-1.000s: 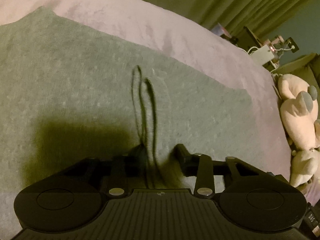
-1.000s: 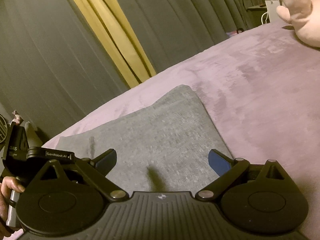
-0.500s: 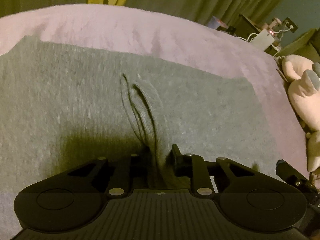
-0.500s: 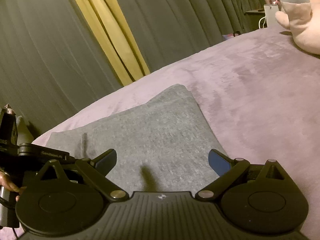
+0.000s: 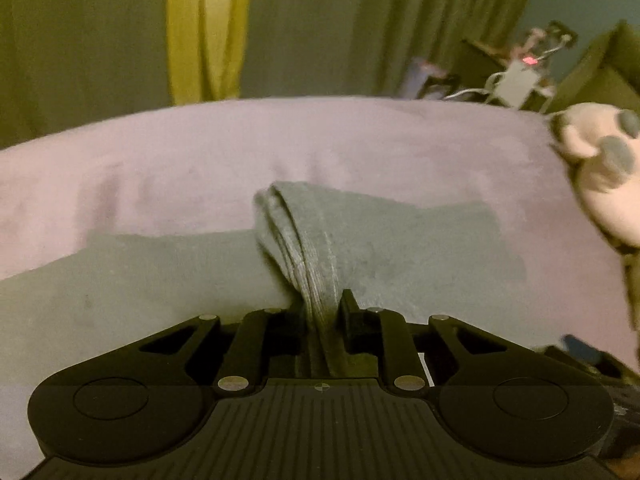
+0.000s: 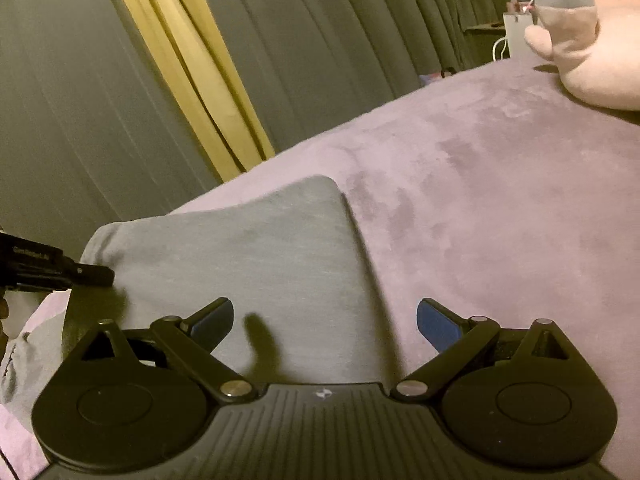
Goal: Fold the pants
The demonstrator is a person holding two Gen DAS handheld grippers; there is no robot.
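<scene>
Pinching one pants [image 5: 320, 264] fold

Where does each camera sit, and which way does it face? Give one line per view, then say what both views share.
Left wrist: sits on the left tool, low over the bed, facing the curtains; its own fingers pinch a raised fold of the pants.
Right wrist: sits on the right tool, looking across the pants toward the curtains; its open fingers show, and the left tool enters at the left edge.
Shared: pants, bed, curtains, plush toy.
</scene>
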